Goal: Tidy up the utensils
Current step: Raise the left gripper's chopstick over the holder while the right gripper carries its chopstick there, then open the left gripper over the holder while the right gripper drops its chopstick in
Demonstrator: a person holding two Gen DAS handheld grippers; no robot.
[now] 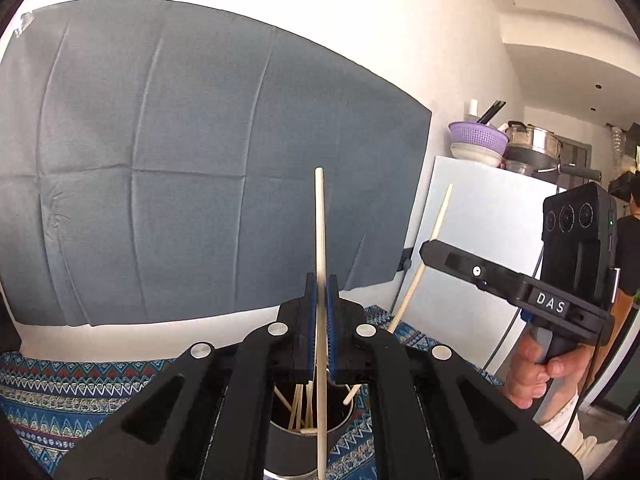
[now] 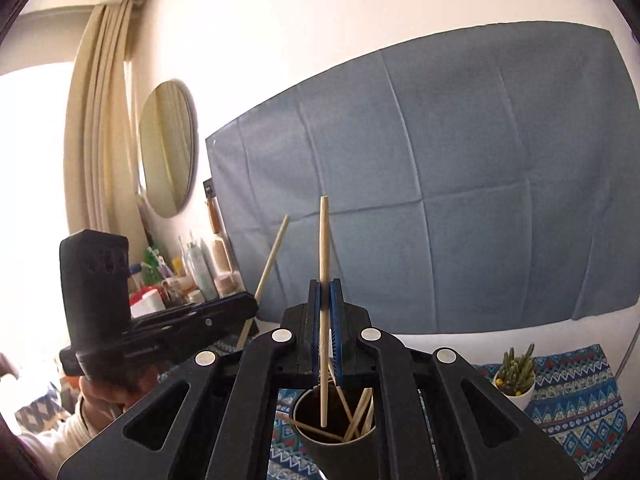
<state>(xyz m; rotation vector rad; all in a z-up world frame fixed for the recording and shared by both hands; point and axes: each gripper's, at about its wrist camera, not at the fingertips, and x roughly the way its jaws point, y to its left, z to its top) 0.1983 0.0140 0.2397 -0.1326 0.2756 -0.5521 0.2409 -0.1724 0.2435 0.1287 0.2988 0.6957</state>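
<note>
One chopstick is pinched upright in each gripper, and both are held above a dark cup in which several more chopsticks lean loosely. The left gripper is clenched on a pale chopstick between its blue pads, its lower end seen in front of the cup; the right gripper is likewise clenched on its own chopstick, whose tip appears over the cup mouth. The near-vertical hold seems chosen so that each stick can be passed through the narrow opening without being caught on the rim, though whether the sticks are being put in or drawn out cannot be told. In the left view the right gripper is seen from the side, held by a hand, with its stick slanted. The cup stands on a patterned blue cloth; a small potted cactus stands near it on one side, well clear of the sticks. A grey sheet is hung on the wall behind. The crossed sticks already in the cup are judged the main obstacle, and the two grippers are close enough to crowd each other.
</note>
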